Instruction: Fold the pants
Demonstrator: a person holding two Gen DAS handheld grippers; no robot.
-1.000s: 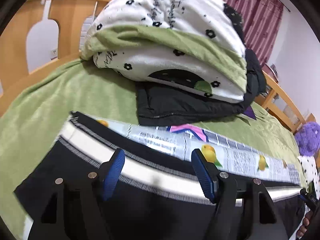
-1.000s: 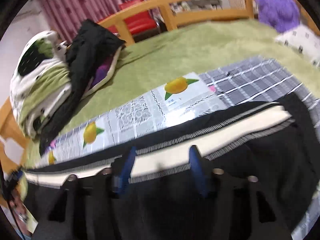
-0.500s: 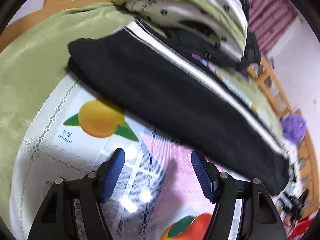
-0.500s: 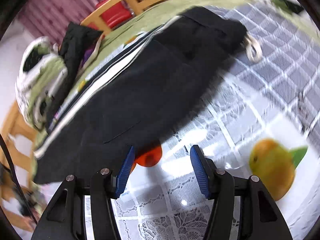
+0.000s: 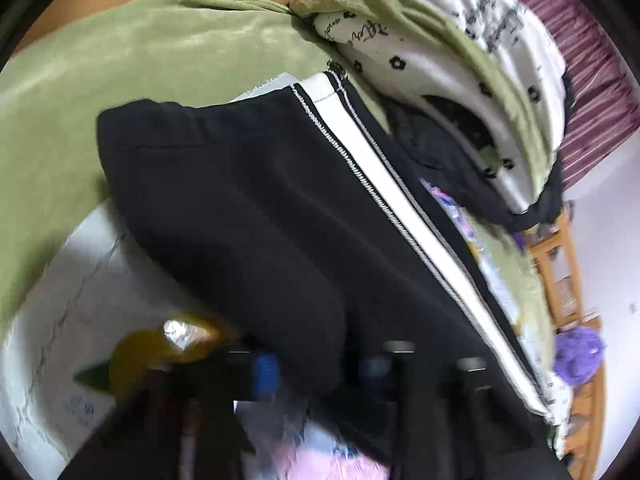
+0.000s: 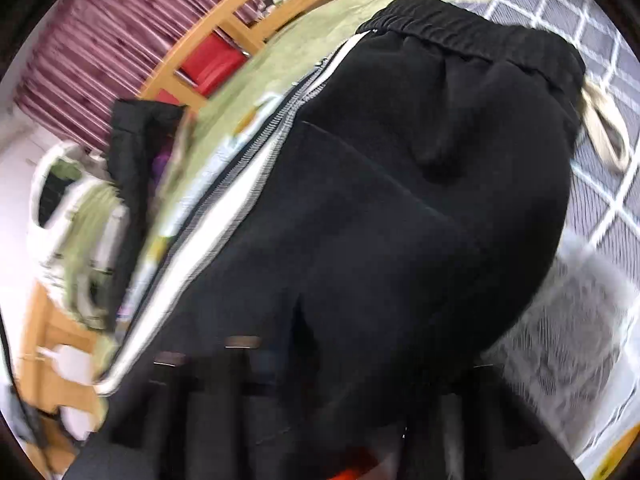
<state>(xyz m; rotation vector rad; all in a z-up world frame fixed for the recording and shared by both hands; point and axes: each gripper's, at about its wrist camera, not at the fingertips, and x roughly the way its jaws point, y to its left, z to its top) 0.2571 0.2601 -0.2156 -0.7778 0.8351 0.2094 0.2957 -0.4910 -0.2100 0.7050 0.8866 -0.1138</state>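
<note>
Now my left tool (image 5: 316,368) and right tool (image 6: 320,364) are closing on the black pants (image 5: 280,216) at lower centre. Folded bedding (image 5: 460,40) crowds the upper right beside them. A second ago both tools stood apart.

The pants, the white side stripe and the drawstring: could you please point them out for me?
pants (image 5: 248,216), left wrist view, on the black leg fabric.
white side stripe (image 5: 384,172), left wrist view, mid-stripe.
drawstring (image 6: 604,132), right wrist view, on the pale loop beside the waistband.

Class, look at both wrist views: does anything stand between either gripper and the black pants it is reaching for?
Nothing visible does. The left gripper and right gripper are both closing with the near edge of the black pants between their fingers; only a printed cloth lies beneath.
</note>
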